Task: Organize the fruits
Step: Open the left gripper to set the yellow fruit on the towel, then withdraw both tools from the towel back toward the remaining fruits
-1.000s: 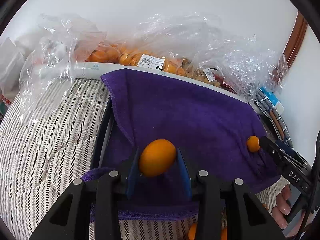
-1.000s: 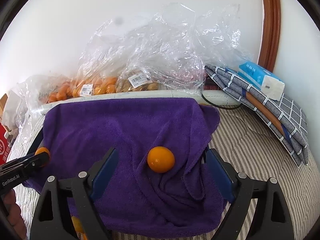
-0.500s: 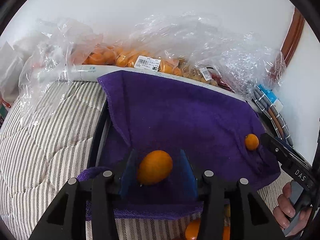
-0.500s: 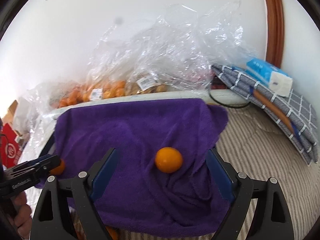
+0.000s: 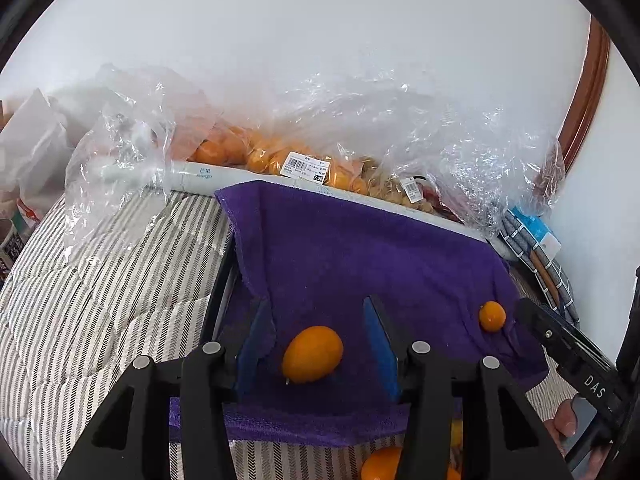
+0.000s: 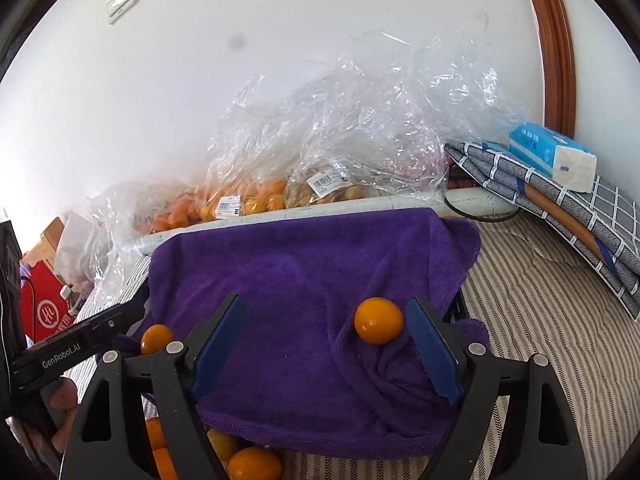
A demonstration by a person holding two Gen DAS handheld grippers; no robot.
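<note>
An oval orange fruit [image 5: 312, 354] lies on the purple towel [image 5: 360, 248] between the blue pads of my left gripper [image 5: 316, 308]. That gripper is open, both pads clear of the fruit. A second, rounder orange fruit [image 6: 378, 320] rests in a fold of the towel [image 6: 300, 264] inside my right gripper [image 6: 326, 302]. Its jaws are closing; the right pad [image 6: 432, 352] is close beside the fruit, the left pad far off. Each view shows the other fruit too: the round fruit [image 5: 492, 316] and the oval fruit [image 6: 157, 338].
Clear plastic bags of oranges [image 6: 248, 196] line the wall behind the towel. More oranges [image 6: 254, 464] lie under the towel's front edge. A tissue pack [image 6: 552, 156] sits on folded checked cloth [image 6: 560, 208] at right. Striped bedding [image 5: 100, 300] surrounds everything.
My left gripper has opened and the oval fruit has dropped from its pads onto the towel. The right gripper has shifted left, so the round fruit now sits near its right pad.
</note>
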